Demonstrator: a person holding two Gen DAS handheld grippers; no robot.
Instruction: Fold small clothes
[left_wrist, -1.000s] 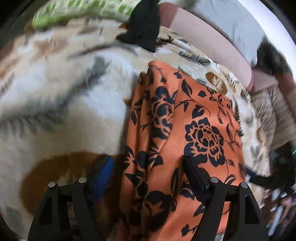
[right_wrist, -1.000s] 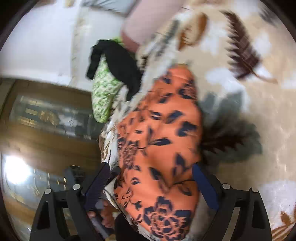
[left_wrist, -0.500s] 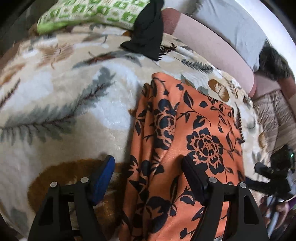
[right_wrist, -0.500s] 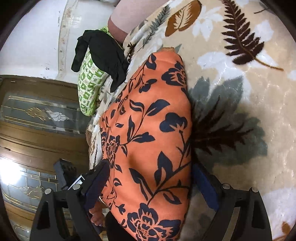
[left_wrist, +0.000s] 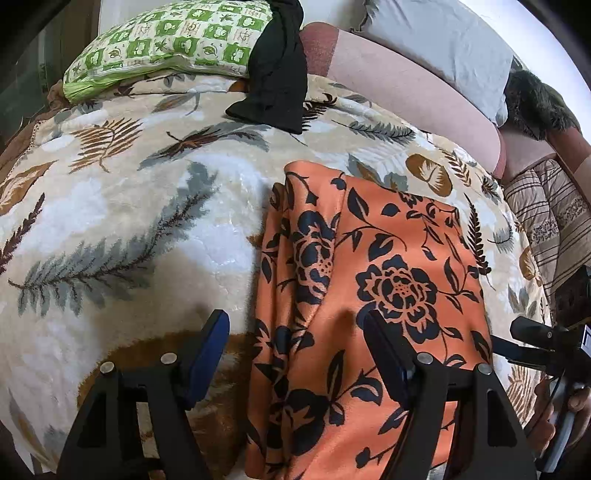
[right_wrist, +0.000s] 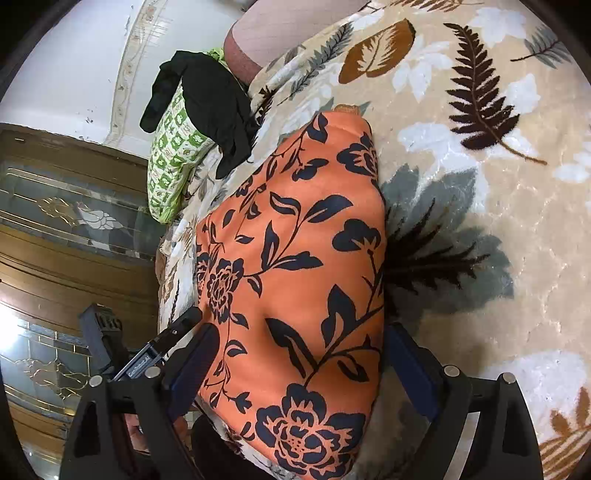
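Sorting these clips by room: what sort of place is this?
Most likely a bedroom: a leaf-patterned blanket covers a bed, a green-checked pillow and grey pillow lie at its head, and an orange floral garment is spread on top.

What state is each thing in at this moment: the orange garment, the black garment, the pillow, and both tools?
orange floral garment: folded lengthwise, lying flat on the leaf-print blanket, held by neither tool.
black garment: unfolded, draped over the green pillow's end.
green checked pillow: lying at the blanket's far edge.
left tool: open, straddling the orange garment's left edge.
right tool: open, jaws either side of the garment.
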